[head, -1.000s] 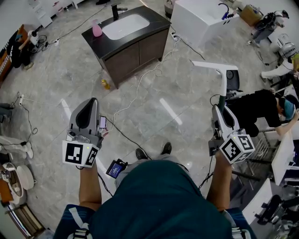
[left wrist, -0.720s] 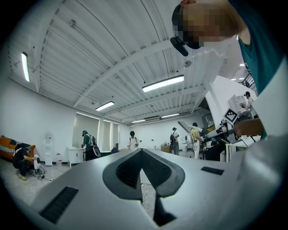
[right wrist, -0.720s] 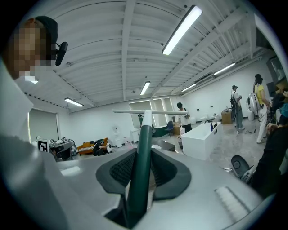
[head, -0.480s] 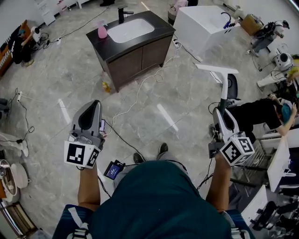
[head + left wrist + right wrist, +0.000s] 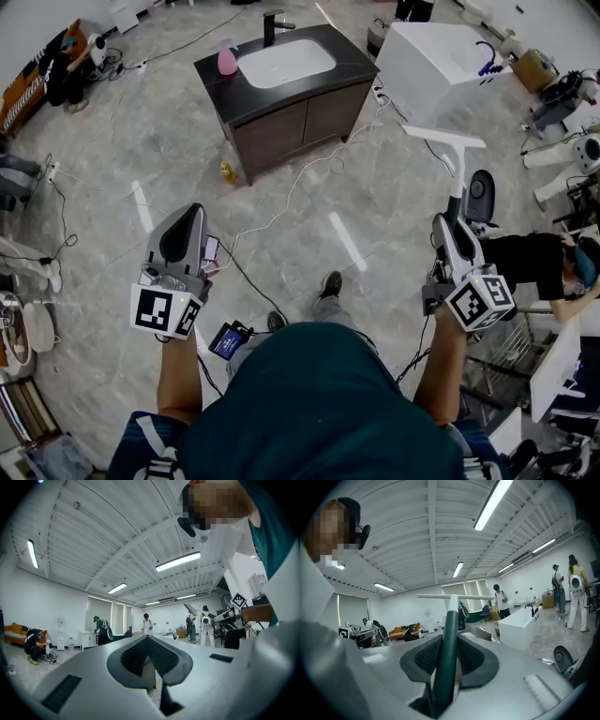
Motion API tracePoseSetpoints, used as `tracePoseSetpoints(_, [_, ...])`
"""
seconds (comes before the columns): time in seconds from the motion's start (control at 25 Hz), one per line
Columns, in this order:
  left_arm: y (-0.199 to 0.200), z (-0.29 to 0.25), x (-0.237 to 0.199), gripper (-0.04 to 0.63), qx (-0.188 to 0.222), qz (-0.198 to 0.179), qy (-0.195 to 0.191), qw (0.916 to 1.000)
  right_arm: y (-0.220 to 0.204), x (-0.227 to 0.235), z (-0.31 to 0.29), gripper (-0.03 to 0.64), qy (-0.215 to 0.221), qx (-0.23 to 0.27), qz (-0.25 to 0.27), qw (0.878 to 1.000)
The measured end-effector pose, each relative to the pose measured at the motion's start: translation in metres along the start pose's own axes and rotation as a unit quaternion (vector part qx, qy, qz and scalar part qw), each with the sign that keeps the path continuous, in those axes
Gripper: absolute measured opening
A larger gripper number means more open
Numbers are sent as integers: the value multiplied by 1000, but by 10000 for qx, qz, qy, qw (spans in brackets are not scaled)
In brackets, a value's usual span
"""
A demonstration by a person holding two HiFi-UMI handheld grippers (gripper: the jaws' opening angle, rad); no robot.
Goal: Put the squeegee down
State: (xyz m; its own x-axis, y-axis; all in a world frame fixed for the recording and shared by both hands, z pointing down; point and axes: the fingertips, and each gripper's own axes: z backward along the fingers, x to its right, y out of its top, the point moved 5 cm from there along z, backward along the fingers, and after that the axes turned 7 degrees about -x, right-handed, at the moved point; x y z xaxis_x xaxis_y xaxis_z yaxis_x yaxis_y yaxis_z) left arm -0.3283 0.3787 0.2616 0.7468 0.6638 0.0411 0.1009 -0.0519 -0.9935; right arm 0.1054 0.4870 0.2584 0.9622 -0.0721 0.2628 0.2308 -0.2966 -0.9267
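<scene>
Squeegee (image 5: 456,167) is up off the floor, held out in the air over on the right. Left gripper (image 5: 194,212) has its jaws closed on nothing. Ahead stands a dark sink cabinet (image 5: 309,111). Right gripper (image 5: 443,221) clamps the squeegee's green handle, white blade forward, near a white bathtub (image 5: 422,66).

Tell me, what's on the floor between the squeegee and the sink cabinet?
In the head view, a white cable lies on the grey floor between the squeegee and the sink cabinet.
</scene>
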Motion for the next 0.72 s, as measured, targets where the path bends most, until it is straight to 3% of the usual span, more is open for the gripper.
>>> tracePoseSetpoints(0.48, [29,-94,36,5,-49,-140,576,9982,42,98,-86,100,687,-68,-98,9976])
tracePoseSetpoints(0.72, [32,-151,59,5,-123,45,615,9980,55,136,-117,100,1004,-116,-148,9948])
